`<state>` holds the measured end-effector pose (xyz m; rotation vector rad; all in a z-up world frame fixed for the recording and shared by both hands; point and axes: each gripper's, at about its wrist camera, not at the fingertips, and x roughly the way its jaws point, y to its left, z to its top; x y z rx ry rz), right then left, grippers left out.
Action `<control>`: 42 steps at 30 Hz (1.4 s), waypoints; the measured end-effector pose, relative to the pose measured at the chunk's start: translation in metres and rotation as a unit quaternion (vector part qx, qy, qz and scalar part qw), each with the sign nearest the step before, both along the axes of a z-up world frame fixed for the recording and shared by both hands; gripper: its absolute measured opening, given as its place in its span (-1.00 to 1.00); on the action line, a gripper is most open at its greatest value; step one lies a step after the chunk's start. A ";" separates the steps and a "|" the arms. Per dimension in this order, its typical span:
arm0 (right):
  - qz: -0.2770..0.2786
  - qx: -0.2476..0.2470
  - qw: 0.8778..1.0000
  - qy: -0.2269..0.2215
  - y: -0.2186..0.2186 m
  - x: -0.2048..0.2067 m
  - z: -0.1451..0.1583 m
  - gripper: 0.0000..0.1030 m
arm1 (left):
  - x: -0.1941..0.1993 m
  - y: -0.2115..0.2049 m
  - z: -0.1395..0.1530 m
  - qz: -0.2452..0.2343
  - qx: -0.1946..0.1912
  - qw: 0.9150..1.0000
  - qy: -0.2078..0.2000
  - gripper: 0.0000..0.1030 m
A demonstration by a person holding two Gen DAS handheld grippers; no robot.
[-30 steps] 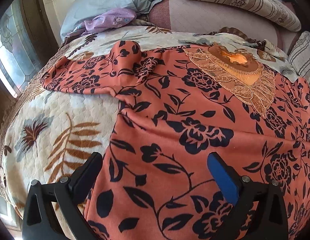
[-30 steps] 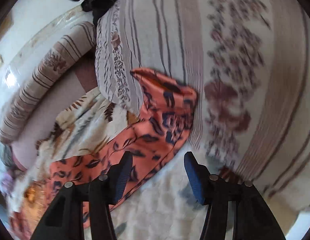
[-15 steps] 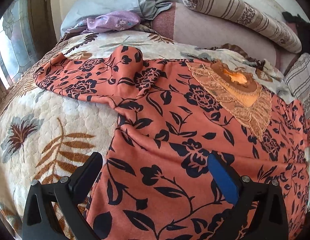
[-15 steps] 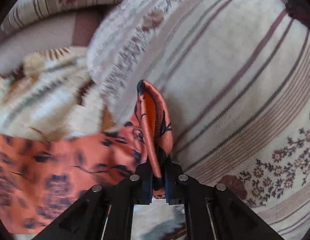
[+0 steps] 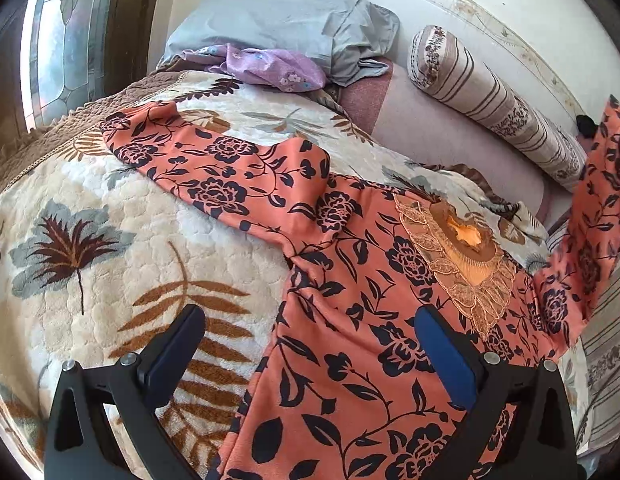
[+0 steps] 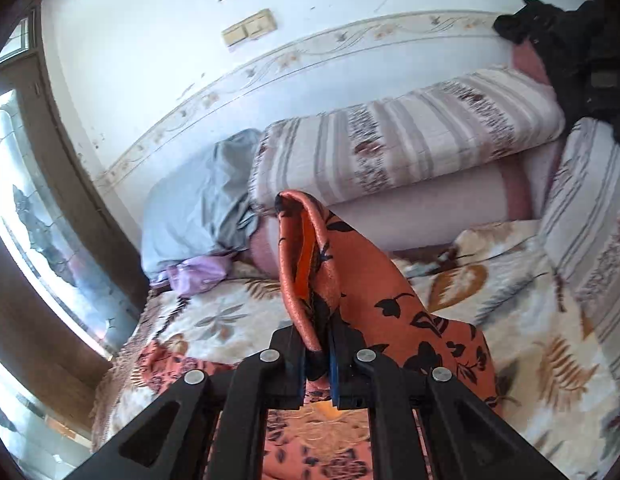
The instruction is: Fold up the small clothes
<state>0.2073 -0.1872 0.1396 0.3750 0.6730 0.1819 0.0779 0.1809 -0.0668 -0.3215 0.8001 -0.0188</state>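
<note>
Orange flowered dress [image 5: 349,300] spread on a bed with a cream leaf-print blanket [image 5: 110,280]

The right gripper [image 6: 317,364] has its fingers clamped on one sleeve, lifted off the bed; the left gripper [image 5: 310,356] hangs spread wide above the dress body. Striped bolsters [image 5: 489,104], a grey pillow [image 5: 278,20], a window [image 5: 58,40] to the left

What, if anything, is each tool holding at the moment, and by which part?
The right tool pinches the orange floral garment by its sleeve end; the left tool is open, holding nothing.
</note>
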 end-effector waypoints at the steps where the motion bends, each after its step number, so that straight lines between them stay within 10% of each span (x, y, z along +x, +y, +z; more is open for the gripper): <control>1: 0.007 0.013 1.000 0.009 0.015 0.008 -0.018 -0.84 | 0.000 0.004 0.000 0.005 -0.006 1.000 -0.001 1.00; 8: 0.010 0.084 0.988 0.128 0.071 0.044 -0.198 -0.76 | 0.004 0.013 -0.001 0.015 -0.038 0.999 0.003 1.00; 11: -0.003 0.101 0.967 0.234 0.076 0.043 -0.280 -0.30 | 0.006 0.009 -0.003 0.011 -0.031 0.999 0.005 1.00; 13: 0.004 0.118 0.974 0.195 0.071 0.032 -0.280 -0.26 | 0.007 0.006 -0.005 0.006 -0.029 1.000 0.008 1.00; 15: 0.041 0.132 0.972 0.191 0.067 0.027 -0.265 0.61 | 0.008 0.002 -0.007 0.002 -0.028 1.000 0.011 1.00; 17: 0.059 0.098 0.979 0.168 0.060 0.016 -0.241 0.85 | 0.009 -0.005 -0.009 -0.004 -0.022 1.000 0.014 1.00; 26: 0.041 0.096 0.985 0.140 -0.025 -0.045 -0.248 0.85 | 0.007 -0.039 -0.018 -0.064 0.015 0.998 0.022 1.00; 33: 0.002 0.165 0.979 0.123 -0.093 -0.087 -0.278 0.85 | 0.044 -0.075 -0.005 -0.116 -0.053 0.990 0.067 1.00; 42: 0.010 0.227 0.967 0.118 -0.103 -0.078 -0.278 0.85 | 0.122 -0.084 -0.052 0.005 -0.220 0.962 0.163 0.92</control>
